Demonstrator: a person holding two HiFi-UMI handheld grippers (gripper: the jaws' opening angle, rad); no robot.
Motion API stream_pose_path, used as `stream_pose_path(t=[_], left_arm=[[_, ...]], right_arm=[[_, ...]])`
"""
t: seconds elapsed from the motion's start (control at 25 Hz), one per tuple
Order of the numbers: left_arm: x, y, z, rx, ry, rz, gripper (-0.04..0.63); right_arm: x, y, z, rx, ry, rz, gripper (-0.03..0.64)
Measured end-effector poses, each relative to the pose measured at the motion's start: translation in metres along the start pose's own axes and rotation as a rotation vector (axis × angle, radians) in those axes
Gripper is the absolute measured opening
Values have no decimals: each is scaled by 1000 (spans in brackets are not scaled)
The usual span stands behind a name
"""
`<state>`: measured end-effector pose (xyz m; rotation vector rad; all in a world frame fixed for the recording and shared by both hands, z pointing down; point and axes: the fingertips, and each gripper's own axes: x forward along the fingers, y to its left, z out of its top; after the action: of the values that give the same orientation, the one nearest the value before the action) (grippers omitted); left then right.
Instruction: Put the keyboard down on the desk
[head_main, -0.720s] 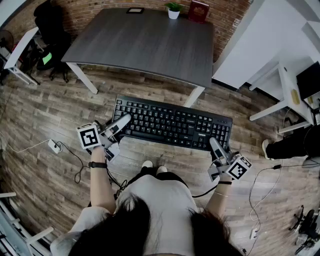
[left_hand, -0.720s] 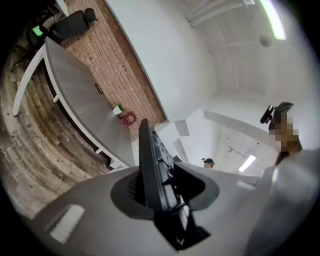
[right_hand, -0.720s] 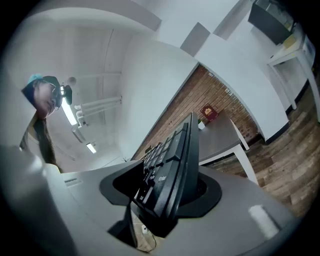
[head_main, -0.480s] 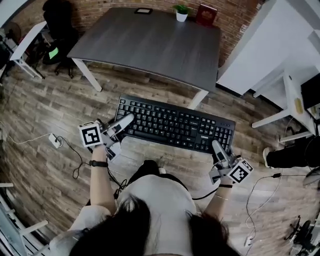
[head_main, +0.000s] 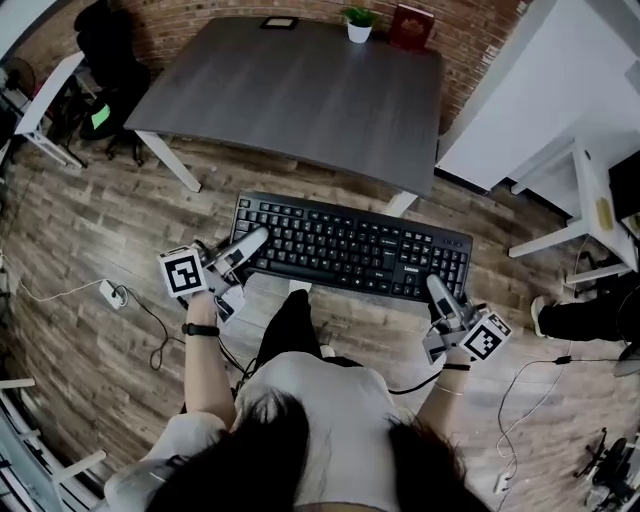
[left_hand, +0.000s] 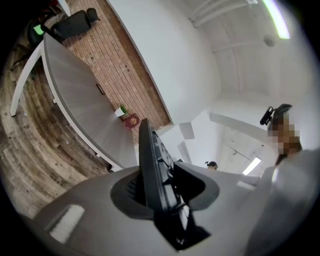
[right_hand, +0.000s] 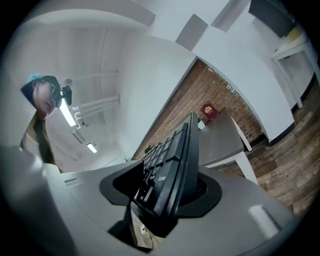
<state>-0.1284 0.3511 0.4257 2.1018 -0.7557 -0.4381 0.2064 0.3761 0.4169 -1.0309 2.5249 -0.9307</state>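
Just one container out there: a small white pot (head_main: 358, 31) at the far edge of the broad dark grey, wood-grained worktop (head_main: 290, 90), with a green leafy plant in it. Just beside the pot on that same far edge stands a red box-shaped thing (head_main: 412, 24), and further along the edge lies a flat dark rectangle (head_main: 279, 22), too small to tell what it is. The rest of the matte top sits on slanted white legs (head_main: 170, 160). The long black rectangular plastic keyboard (head_main: 350, 248), rows of square keys facing up, is not on the worktop. It's held roughly level in the air on the near side, its far edge close to the worktop's near edge, above the brown wooden plank floor (head_main: 90, 230). The left tongs (head_main: 254, 239) are clamped on the keyboard's left end, and their own view shows the thin slab edge-on, pinched between the grey pads. The right tongs (head_main: 435, 286) are clamped on the right end by the near corner, with the keyboard wedged between those pads too. A red brick wall (head_main: 480, 40) rises behind the worktop.
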Motion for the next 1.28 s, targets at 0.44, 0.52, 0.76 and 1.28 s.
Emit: stream_pose_path(t=[0.44, 0.52, 0.76, 1.28], left_arm=[[113, 91, 149, -5, 44, -33, 175], [122, 102, 165, -11, 52, -44, 175], [171, 161, 210, -36, 129, -8, 175], [202, 197, 219, -83, 153, -37, 175]], right_arm=[[152, -75, 88, 4, -38, -55, 195], [169, -80, 93, 7, -43, -66, 195], [220, -121, 109, 56, -45, -142, 195], [246, -154, 111, 72, -43, -185, 198]])
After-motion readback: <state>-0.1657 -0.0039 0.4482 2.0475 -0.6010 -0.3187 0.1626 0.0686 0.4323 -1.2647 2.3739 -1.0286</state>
